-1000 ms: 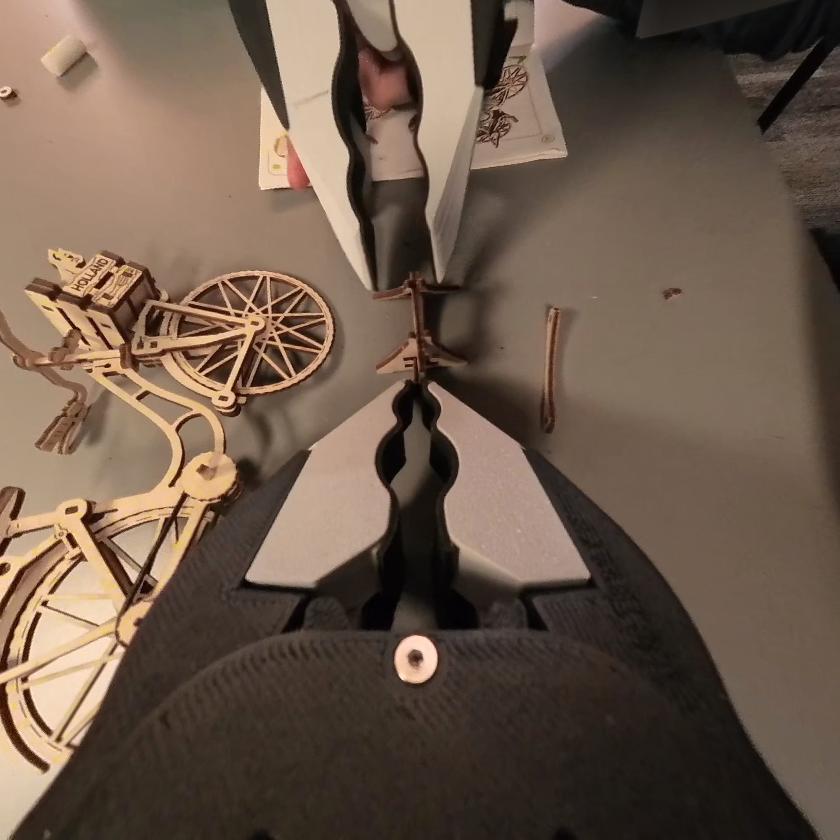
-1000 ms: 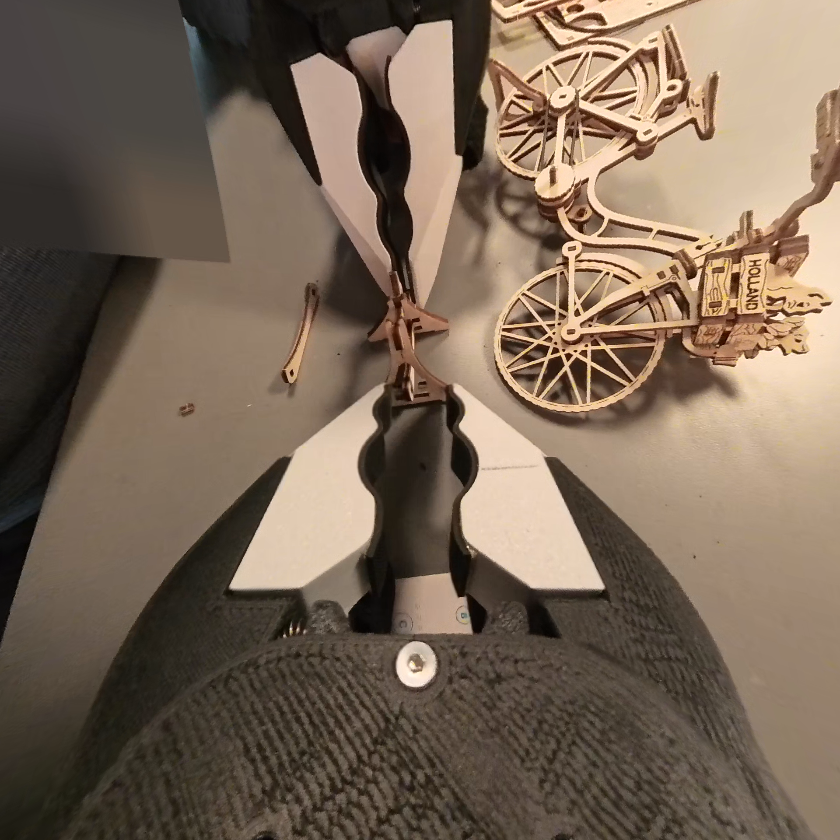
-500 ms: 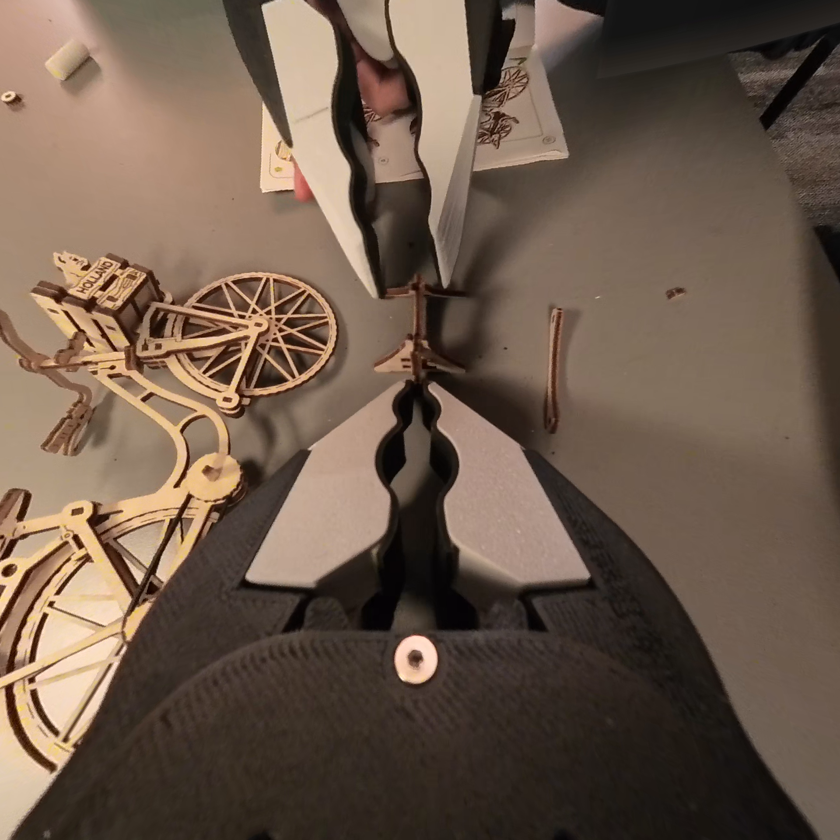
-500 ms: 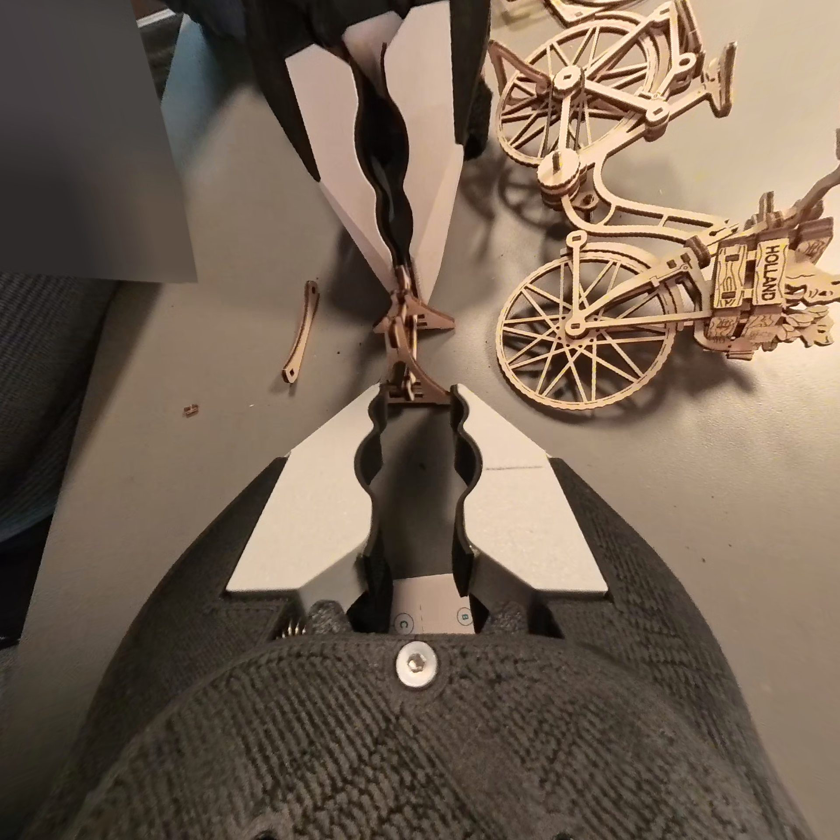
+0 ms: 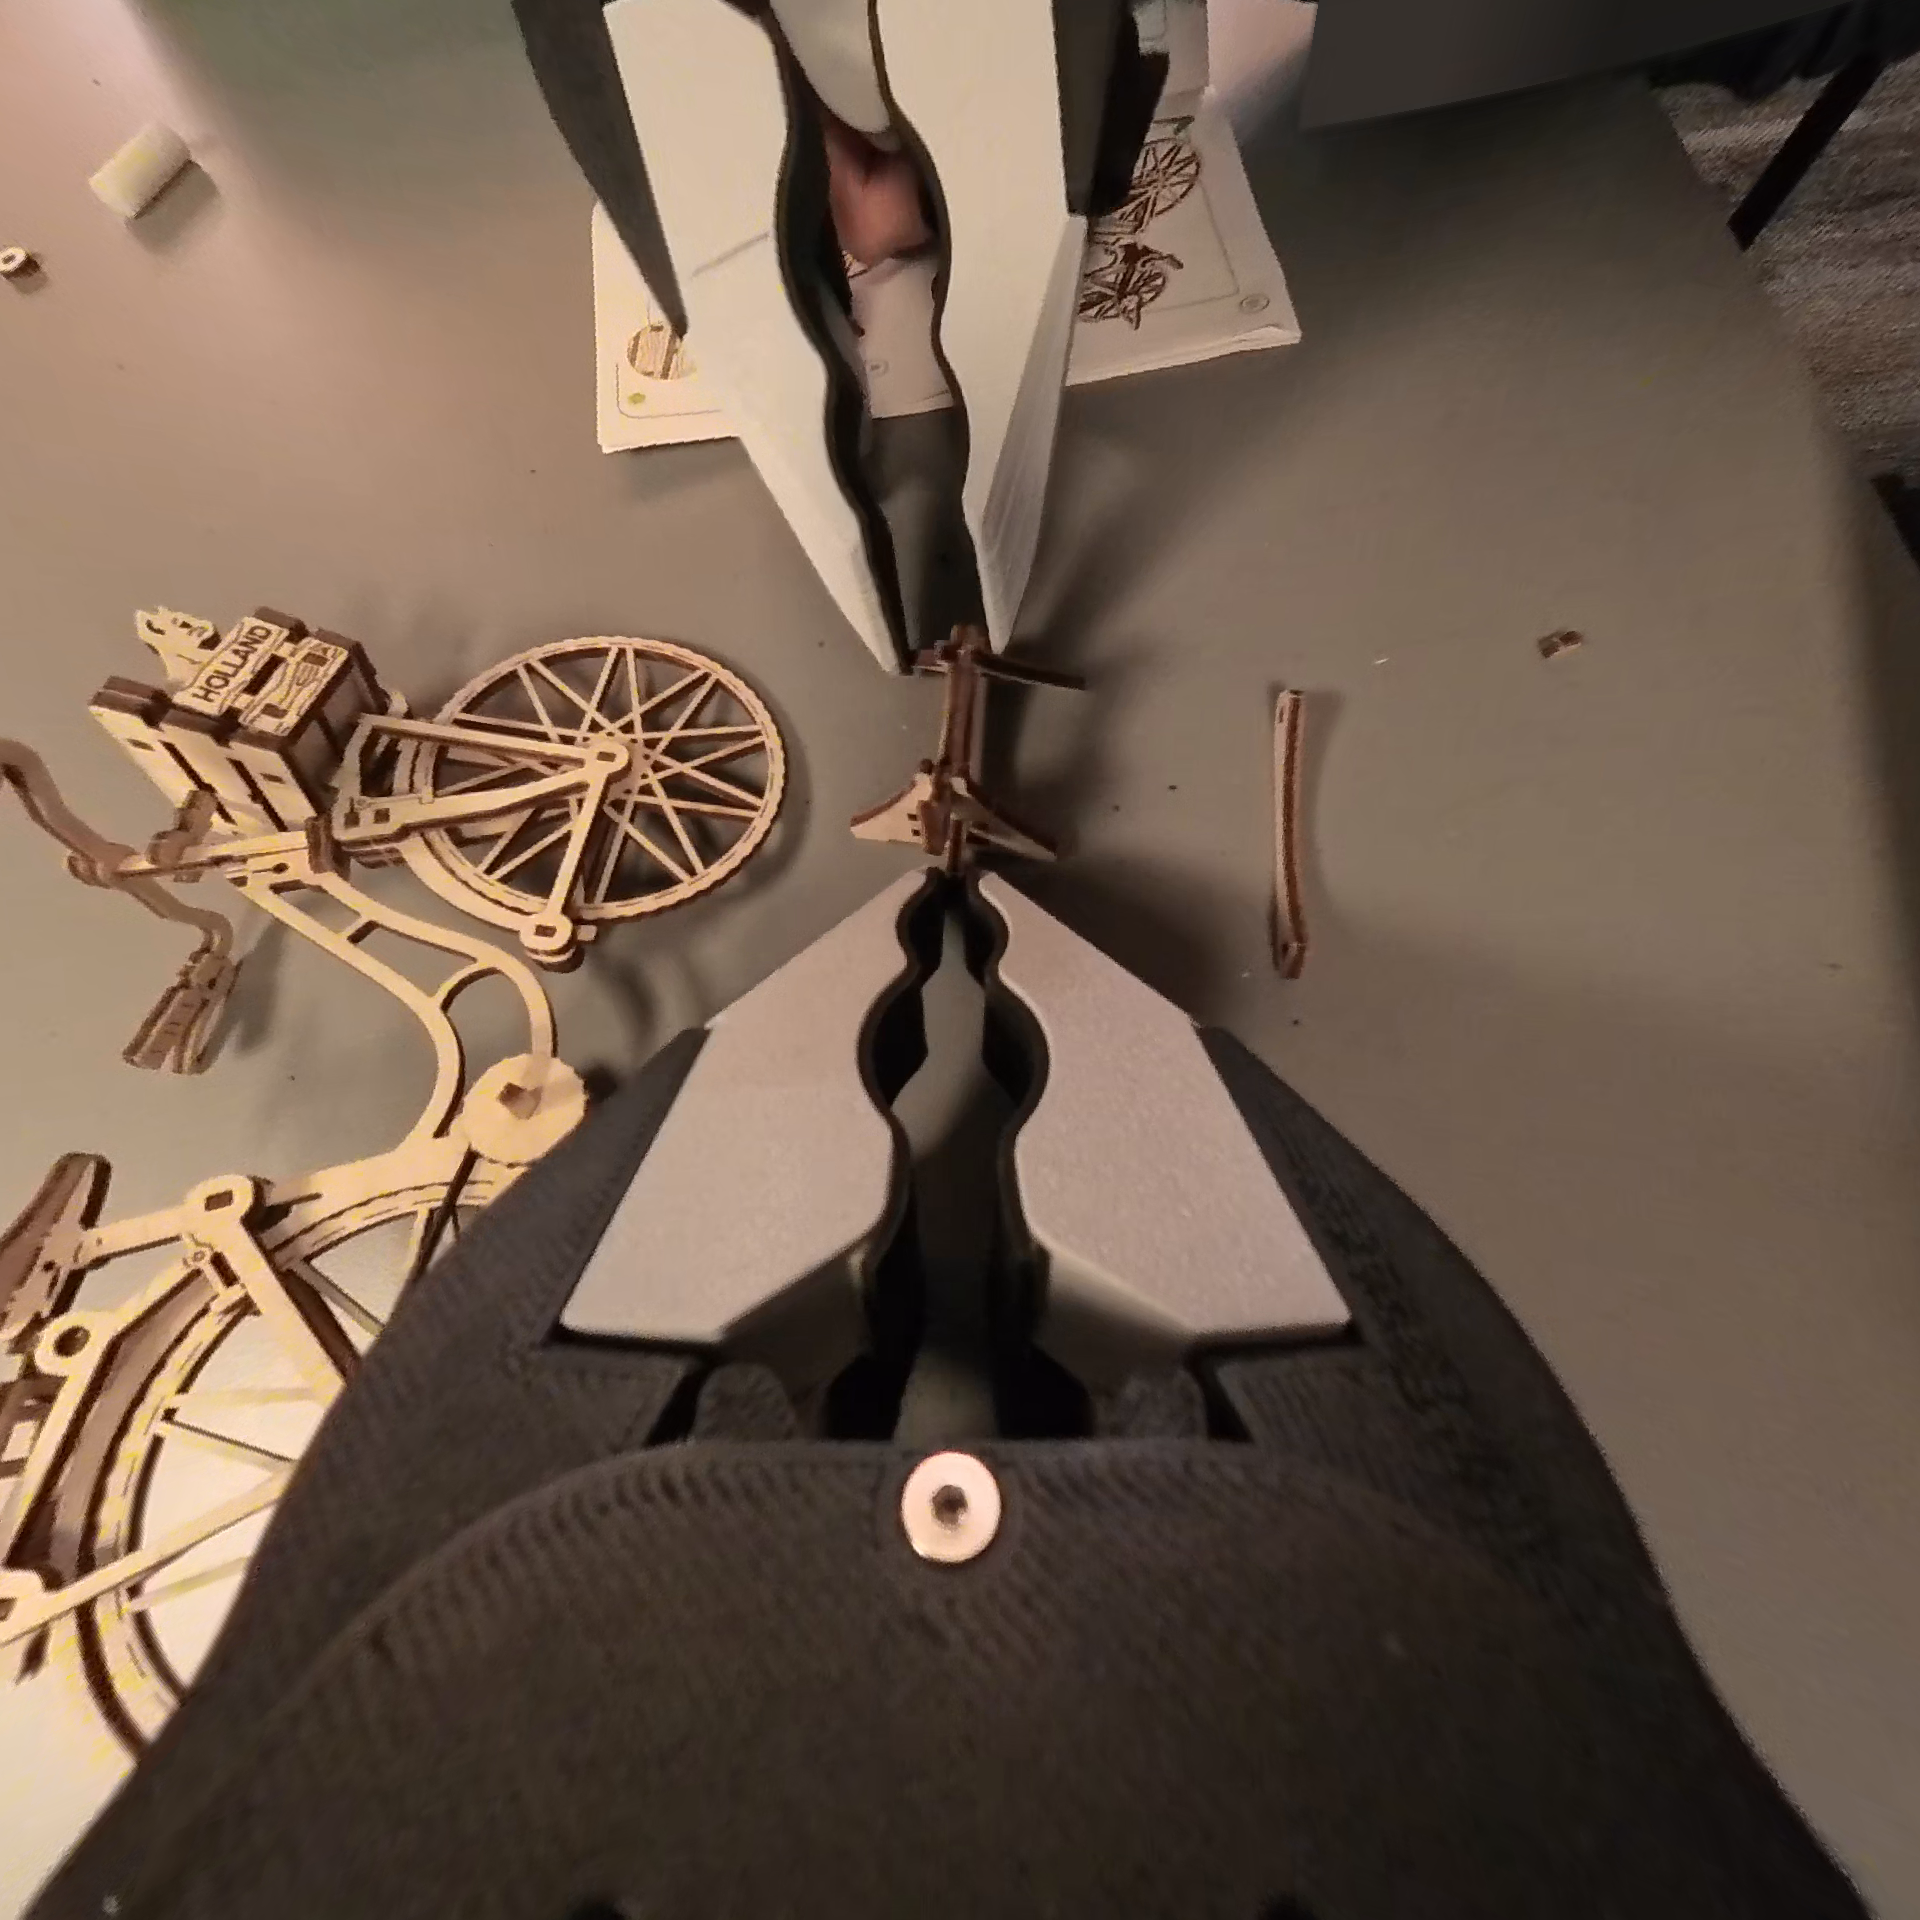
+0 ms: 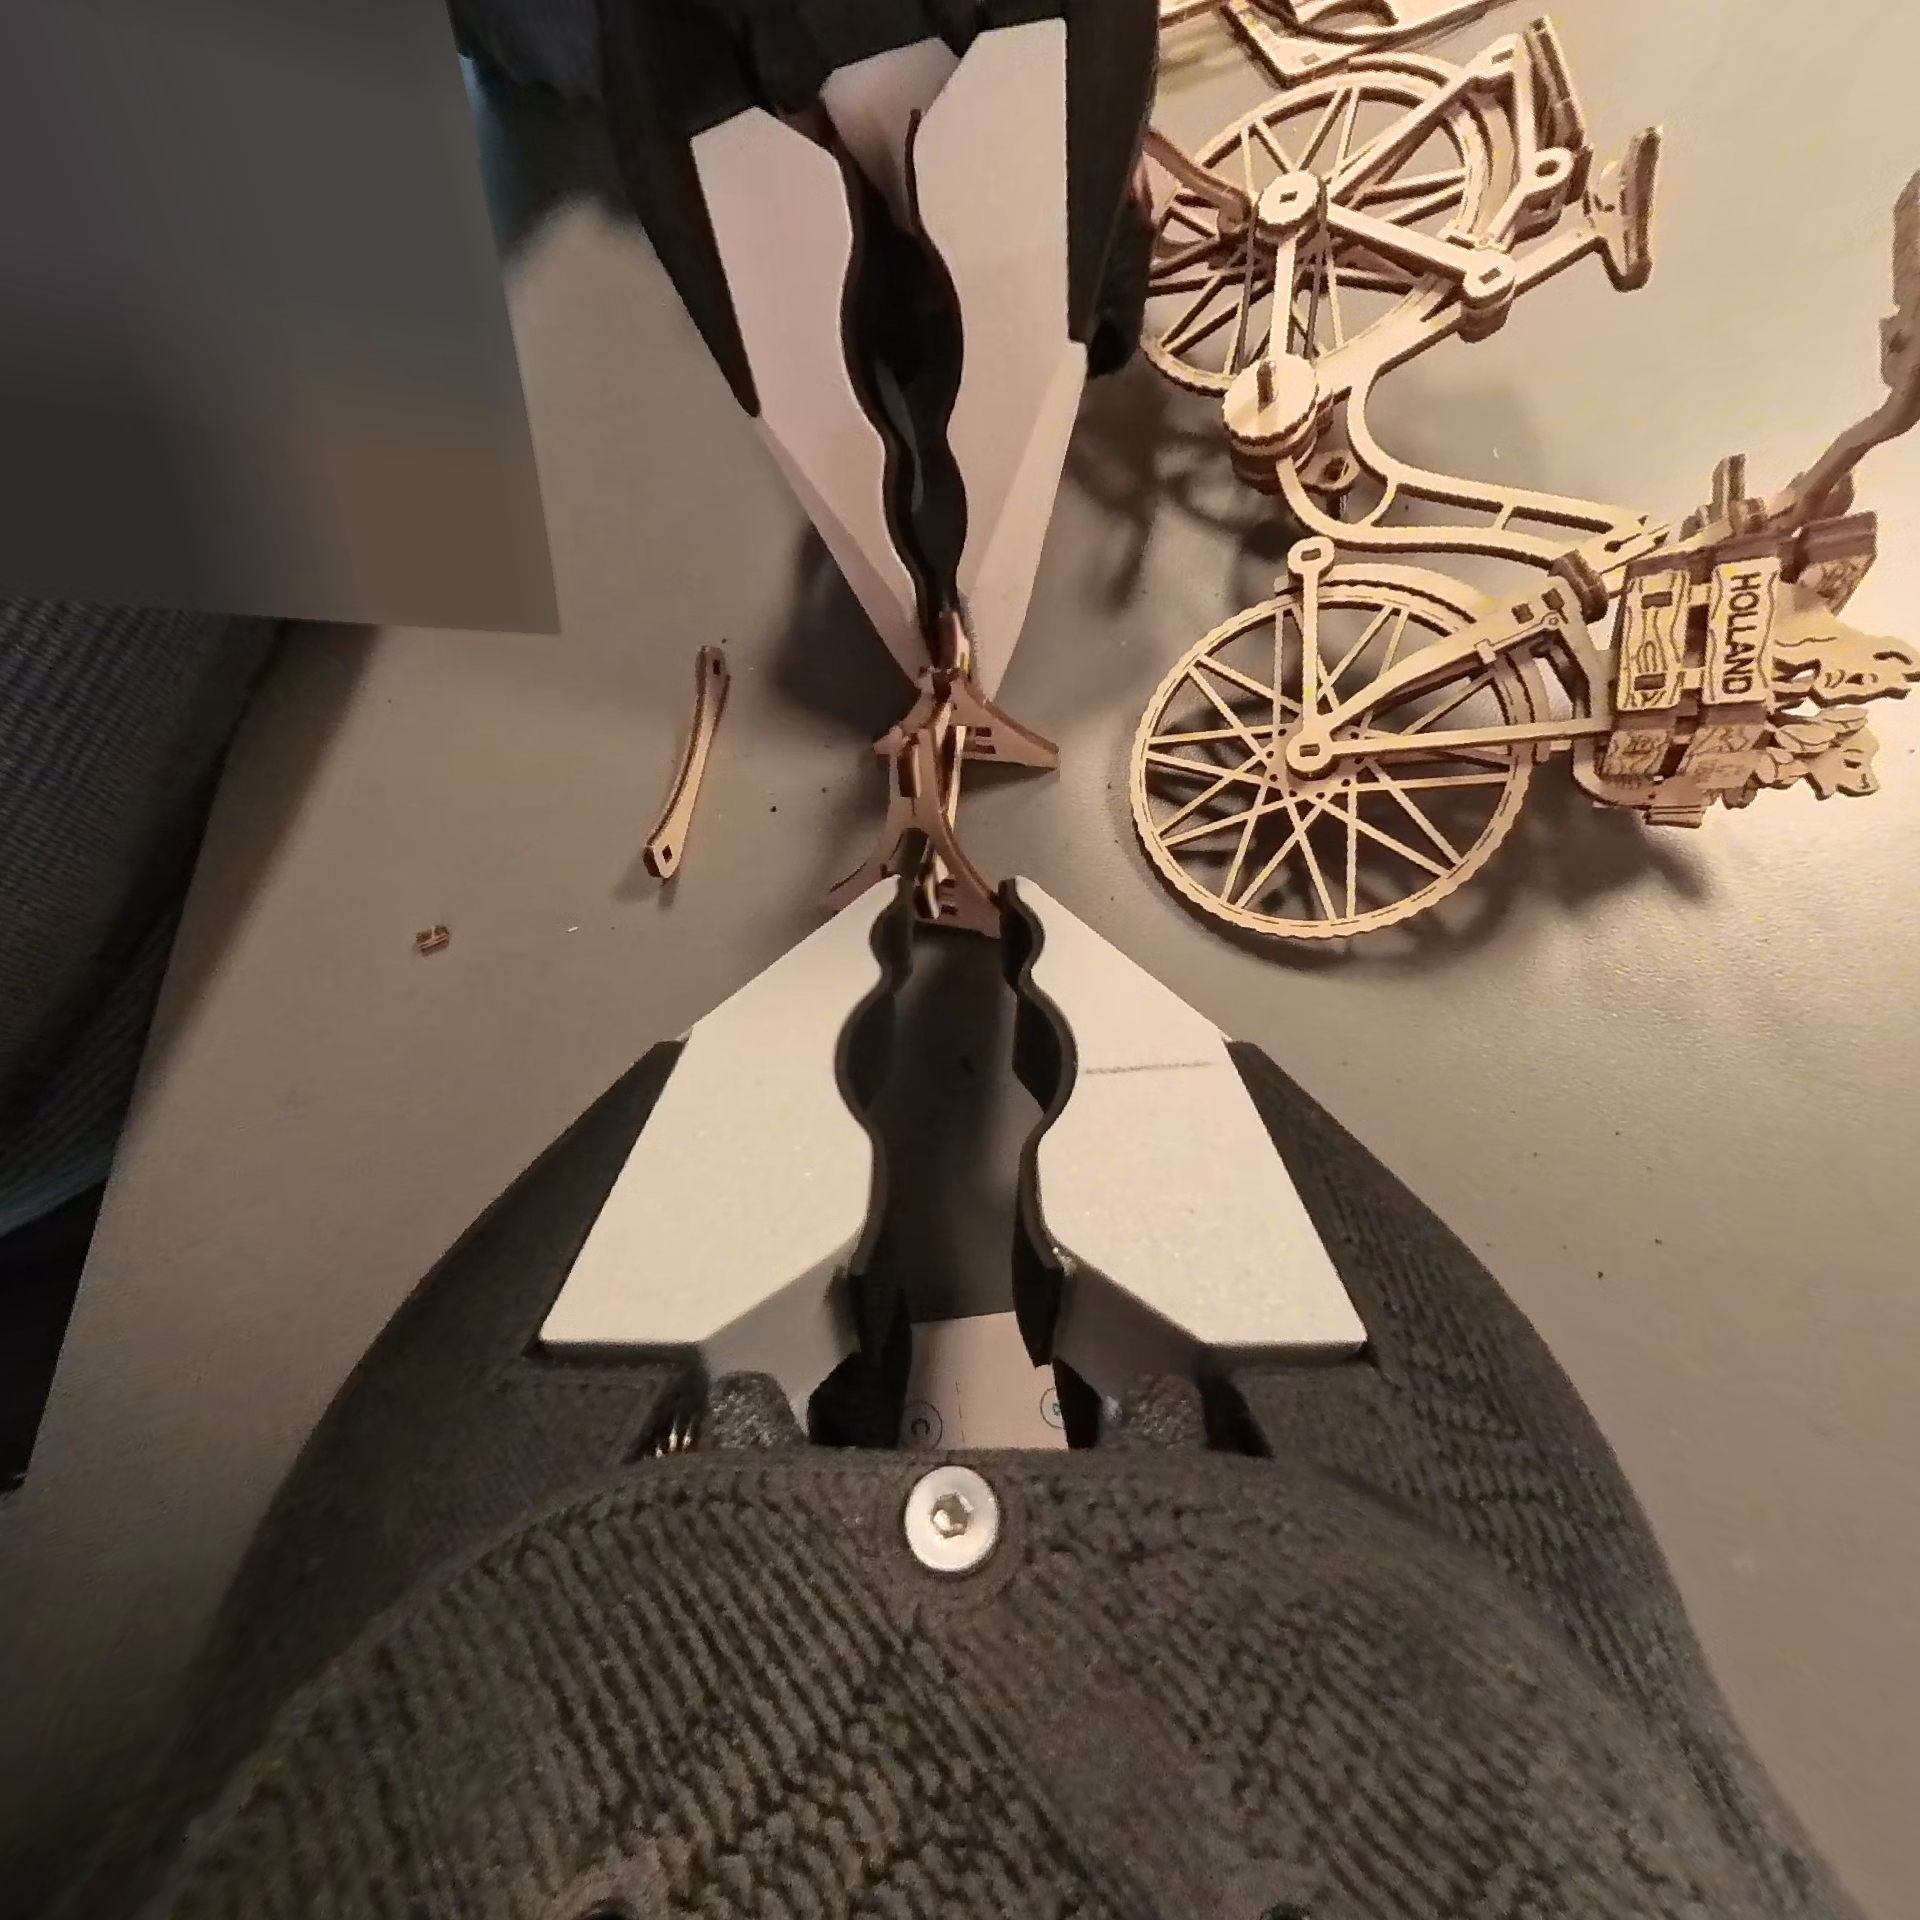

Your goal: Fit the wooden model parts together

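Note:
A small brown wooden assembly [image 5: 961, 790] with splayed legs is held above the grey table between both grippers. My left gripper [image 5: 951, 878] is shut on its near end in the left wrist view; it shows at the top of the right wrist view [image 6: 940, 649]. My right gripper [image 6: 951, 899] is shut on the assembly's [image 6: 935, 769] other, wider end; it also shows in the left wrist view [image 5: 945, 649]. A partly built wooden bicycle [image 5: 582, 790] lies left of the grippers and shows in the right wrist view [image 6: 1320, 758] too.
A loose curved wooden strip [image 5: 1288, 831] lies on the table beside the assembly and shows in the right wrist view [image 6: 691, 758]. An instruction sheet [image 5: 1174, 270] lies behind the right gripper. A small wood chip [image 5: 1558, 644] and a white cylinder [image 5: 140, 182] lie farther off. About 4 centimeters separates my left fingertips from my right. My right tips are roughly 6 centimeters from the partly built wooden bicycle [image 5: 582, 790]. Seen from the right wrist view [image 6: 1326, 705] as well.
Both grippers have kept their hold on the small assembly. The right gripper's view has shifted slightly, and the assembly now sits a little more tilted between the two grippers.

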A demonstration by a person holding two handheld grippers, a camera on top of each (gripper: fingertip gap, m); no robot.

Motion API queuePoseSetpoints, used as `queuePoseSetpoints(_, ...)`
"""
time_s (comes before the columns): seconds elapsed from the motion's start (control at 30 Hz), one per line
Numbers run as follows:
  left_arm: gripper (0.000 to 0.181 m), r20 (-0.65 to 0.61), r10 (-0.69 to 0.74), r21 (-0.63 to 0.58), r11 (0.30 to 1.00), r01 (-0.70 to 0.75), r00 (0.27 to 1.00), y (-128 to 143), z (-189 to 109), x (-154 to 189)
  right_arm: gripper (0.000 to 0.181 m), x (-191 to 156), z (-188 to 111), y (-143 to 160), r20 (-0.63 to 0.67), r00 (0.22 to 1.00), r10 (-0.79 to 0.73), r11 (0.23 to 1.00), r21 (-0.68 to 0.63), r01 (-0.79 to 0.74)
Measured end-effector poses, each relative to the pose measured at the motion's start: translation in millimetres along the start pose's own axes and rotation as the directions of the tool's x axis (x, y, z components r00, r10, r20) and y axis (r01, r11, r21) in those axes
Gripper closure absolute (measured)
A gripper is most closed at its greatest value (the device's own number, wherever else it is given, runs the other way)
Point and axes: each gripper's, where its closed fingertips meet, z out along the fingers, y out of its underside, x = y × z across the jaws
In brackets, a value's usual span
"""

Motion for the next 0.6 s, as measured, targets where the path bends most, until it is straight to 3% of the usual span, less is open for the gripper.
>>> queuePoseSetpoints(0.37, 0.177, 0.014, 0.005, 0.006, 1.0, -0.005, 1.0, -1.0, 0.0, -5.6, 0.172, 0.1, -0.5, -1.1, -0.016, 1.0, -0.018, 1.0, 0.007, 0.019)
queuePoseSetpoints(0.6, 0.178, -0.047, 0.006, 0.019, 1.0, -0.005, 0.999, -3.9, -0.2, 7.1, 0.181, 0.5, -3.6, -2.7, -0.044, 0.998, -0.056, 0.998, 0.023, 0.057)
